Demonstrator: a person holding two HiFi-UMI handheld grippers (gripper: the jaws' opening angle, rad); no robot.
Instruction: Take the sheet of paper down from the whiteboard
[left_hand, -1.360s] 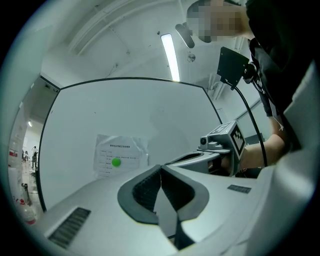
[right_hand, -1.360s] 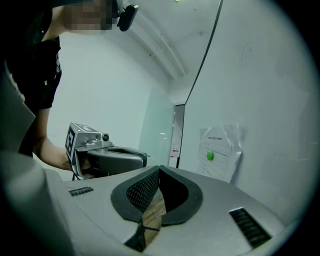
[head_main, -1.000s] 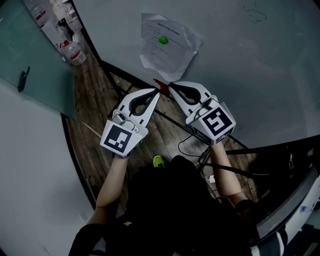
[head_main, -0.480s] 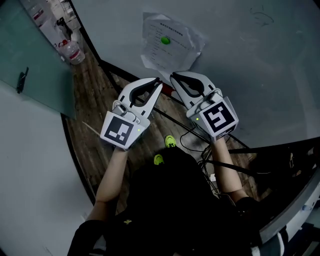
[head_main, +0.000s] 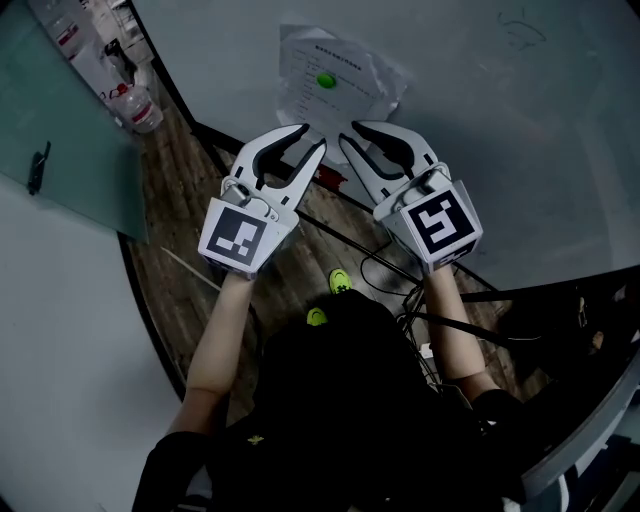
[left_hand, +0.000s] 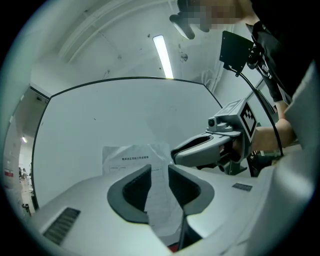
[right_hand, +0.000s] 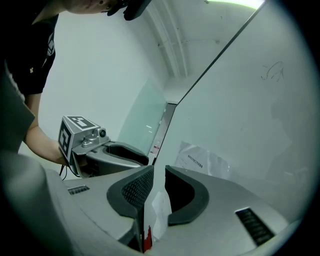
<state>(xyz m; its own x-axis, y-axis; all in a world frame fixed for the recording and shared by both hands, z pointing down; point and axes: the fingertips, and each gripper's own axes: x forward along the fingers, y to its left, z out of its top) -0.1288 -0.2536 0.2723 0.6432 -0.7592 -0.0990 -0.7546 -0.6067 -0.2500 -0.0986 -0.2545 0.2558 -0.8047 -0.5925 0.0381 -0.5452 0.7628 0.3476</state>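
Note:
A creased white sheet of paper (head_main: 340, 85) hangs on the grey whiteboard (head_main: 520, 130) under a green magnet (head_main: 325, 80). My left gripper (head_main: 312, 138) sits just below the sheet's lower left edge. My right gripper (head_main: 349, 135) is close beside it, under the sheet's lower middle. Both have just been opening and now stand open with nothing between the jaws. In the left gripper view the paper (left_hand: 131, 156) shows beyond the gripper (left_hand: 160, 172), apart from it. The right gripper view shows the sheet (right_hand: 205, 159) ahead and to the right of that gripper (right_hand: 159, 180).
A water bottle (head_main: 140, 108) stands on the wooden floor (head_main: 190, 240) at the left, beside a glass panel (head_main: 60, 130). Black cables (head_main: 385, 275) and the board's dark stand bars (head_main: 340, 235) lie below the grippers. A red piece (head_main: 330, 178) sits at the board's foot.
Both grippers have risen toward the paper's lower edge, and their jaws have gone from nearly shut to open. The paper has not moved.

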